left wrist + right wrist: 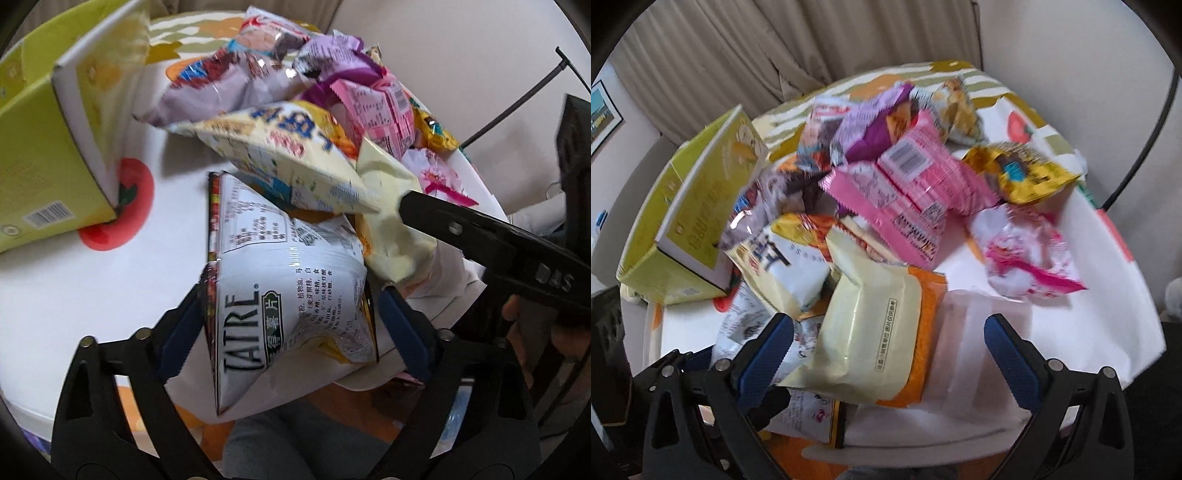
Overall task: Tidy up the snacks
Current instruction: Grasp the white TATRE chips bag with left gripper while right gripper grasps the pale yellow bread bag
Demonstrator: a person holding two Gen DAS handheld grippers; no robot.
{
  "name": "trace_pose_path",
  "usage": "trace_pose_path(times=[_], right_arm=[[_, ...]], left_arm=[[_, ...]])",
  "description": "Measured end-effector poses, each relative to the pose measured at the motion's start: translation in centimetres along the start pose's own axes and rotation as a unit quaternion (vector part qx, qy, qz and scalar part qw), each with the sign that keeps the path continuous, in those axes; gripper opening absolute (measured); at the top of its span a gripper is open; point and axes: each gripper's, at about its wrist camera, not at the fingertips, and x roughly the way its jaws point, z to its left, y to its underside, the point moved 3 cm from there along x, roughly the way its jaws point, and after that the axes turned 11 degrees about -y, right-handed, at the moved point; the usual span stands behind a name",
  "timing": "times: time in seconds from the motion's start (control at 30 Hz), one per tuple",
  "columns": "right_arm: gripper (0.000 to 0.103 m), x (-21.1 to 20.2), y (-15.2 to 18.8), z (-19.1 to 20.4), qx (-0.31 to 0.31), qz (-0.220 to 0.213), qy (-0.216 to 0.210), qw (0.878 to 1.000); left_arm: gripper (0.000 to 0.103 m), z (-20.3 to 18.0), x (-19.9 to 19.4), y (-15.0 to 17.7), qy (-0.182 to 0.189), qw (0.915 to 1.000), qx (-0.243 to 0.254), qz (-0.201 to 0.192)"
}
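Observation:
A heap of snack bags lies on a round table under a white printed cloth (74,295). My left gripper (291,295) is shut on a white chip bag (295,266) with black lettering; both blue pads press its sides. My right gripper (889,321) is open and straddles a pale yellow and orange bag (871,325). Its left pad is close to the bag and its right pad stands apart over bare cloth. In the left wrist view one of the right gripper's black fingers (461,229) touches that pale yellow bag (391,221). A cream bag with blue characters (288,147) rests above the white one.
An open yellow-green carton (44,166) (694,221) lies on its side at the left of the heap. Pink packs (912,177), a purple pack (871,125), a gold bag (1023,173) and a pink-white bag (1027,251) lie farther back. Curtains (775,44) hang behind the table.

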Motion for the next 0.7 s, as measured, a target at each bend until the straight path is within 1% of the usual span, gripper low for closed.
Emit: trace_pose_path(times=[0.07, 0.13, 0.17, 0.2, 0.4, 0.53, 0.63, 0.7], right_arm=[[0.096, 0.9, 0.0, -0.3, 0.005, 0.009, -0.012, 1.000], [0.095, 1.6, 0.0, -0.4, 0.009, 0.015, -0.020, 1.000], [0.094, 1.9, 0.0, -0.5, 0.010, 0.018, -0.022, 1.000], [0.094, 2.2, 0.0, -0.5, 0.010, 0.021, -0.023, 0.999], [0.092, 3.5, 0.1, -0.4, 0.011, 0.033, -0.032, 0.999], [0.086, 4.6, 0.0, -0.4, 0.021, 0.045, -0.040, 0.998], [0.086, 5.1, 0.1, -0.5, 0.030, 0.050, -0.041, 0.997], [0.079, 5.3, 0.0, -0.4, 0.024, 0.051, -0.037, 0.998]], left_arm=[[0.071, 0.1, 0.6, 0.3, 0.002, 0.9999, 0.006, 0.010], [0.067, 0.1, 0.6, 0.4, 0.014, 0.9999, 0.002, 0.009], [0.063, 0.1, 0.6, 0.4, 0.021, 0.9997, 0.000, 0.010], [0.061, 0.2, 0.6, 0.5, 0.024, 0.9996, -0.002, 0.011], [0.060, -0.2, 0.2, 0.4, 0.014, 0.9999, 0.006, 0.004], [0.060, 0.2, 0.2, 0.5, 0.008, 1.0000, -0.001, 0.005], [0.060, 0.5, 0.2, 0.6, 0.004, 1.0000, -0.007, 0.005], [0.060, 0.5, -0.1, 0.6, 0.000, 0.9999, -0.010, 0.001]])
